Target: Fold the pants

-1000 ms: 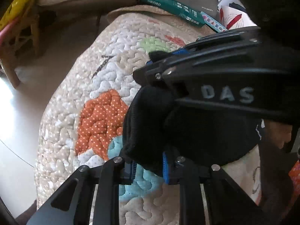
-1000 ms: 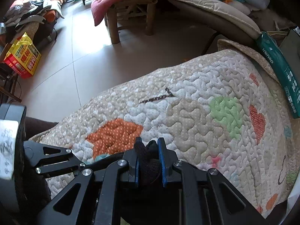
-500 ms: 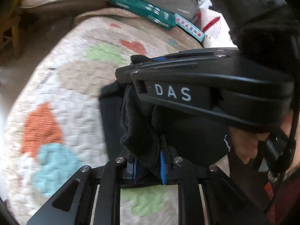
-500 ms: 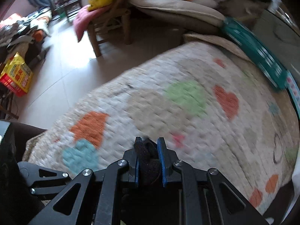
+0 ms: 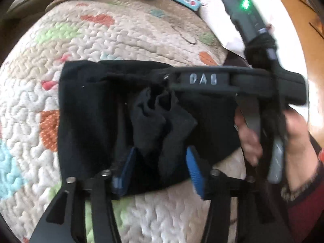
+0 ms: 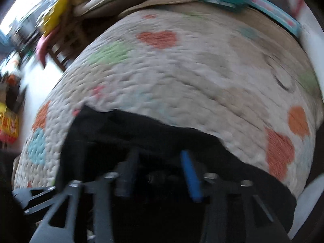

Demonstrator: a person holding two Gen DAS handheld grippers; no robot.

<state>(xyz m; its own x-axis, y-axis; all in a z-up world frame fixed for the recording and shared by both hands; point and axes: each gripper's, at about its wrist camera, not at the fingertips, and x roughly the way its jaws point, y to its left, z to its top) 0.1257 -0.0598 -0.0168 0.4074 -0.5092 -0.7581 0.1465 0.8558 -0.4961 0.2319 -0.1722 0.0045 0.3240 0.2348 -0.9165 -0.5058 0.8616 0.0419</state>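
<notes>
Quilt: a cream quilted bedspread with coloured heart patches is seen under everything.
Pants: black soft-fabric pants are laid folded on the quilt, a bunched ridge standing between the left pads.
Left gripper: jaws are opening; the fabric is no longer pinched.
Right gripper: jaws are opening over the pants; through the blur, nothing appears clamped.
Risk: the ridge may be snagged on withdrawal, undoing the fold.
</notes>
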